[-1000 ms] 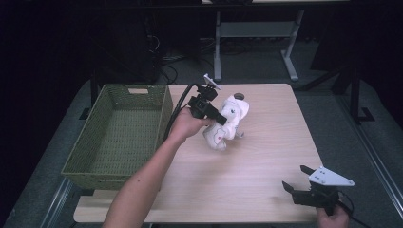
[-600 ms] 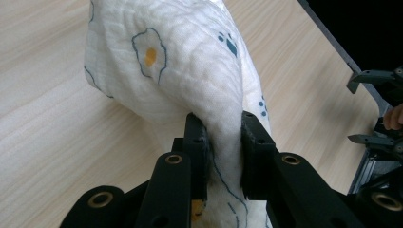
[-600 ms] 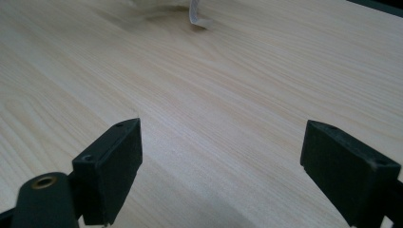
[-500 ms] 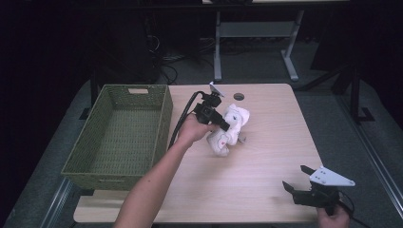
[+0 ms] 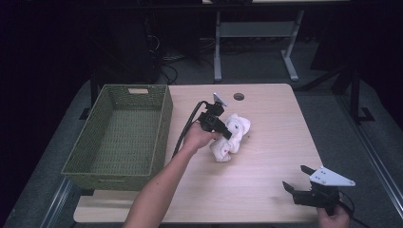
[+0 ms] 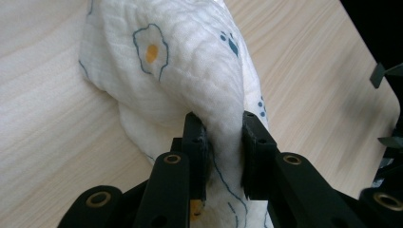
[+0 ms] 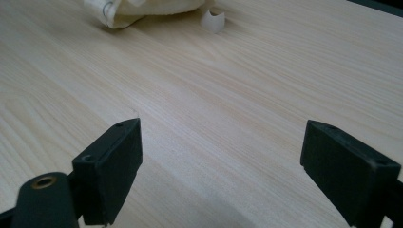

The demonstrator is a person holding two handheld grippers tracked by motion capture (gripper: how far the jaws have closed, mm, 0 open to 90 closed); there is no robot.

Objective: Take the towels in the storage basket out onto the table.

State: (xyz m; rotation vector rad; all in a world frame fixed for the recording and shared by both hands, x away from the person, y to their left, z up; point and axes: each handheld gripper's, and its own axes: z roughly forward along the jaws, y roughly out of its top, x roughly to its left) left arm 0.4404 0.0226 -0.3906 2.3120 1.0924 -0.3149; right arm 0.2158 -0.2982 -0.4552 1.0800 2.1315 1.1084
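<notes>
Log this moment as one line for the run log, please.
left gripper: shut on cloth | right gripper: open, idle near table edge | basket: left of cloth

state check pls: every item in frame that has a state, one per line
left gripper: shut on a fold of the cloth
right gripper: open, nothing between its jaws, near the table's front right corner
cloth: bunched up on the table, right of the basket, pinched by the left gripper
basket: upright, nothing in it, at the table's left edge
table: bare wood around the cloth, round hole near the far edge
</notes>
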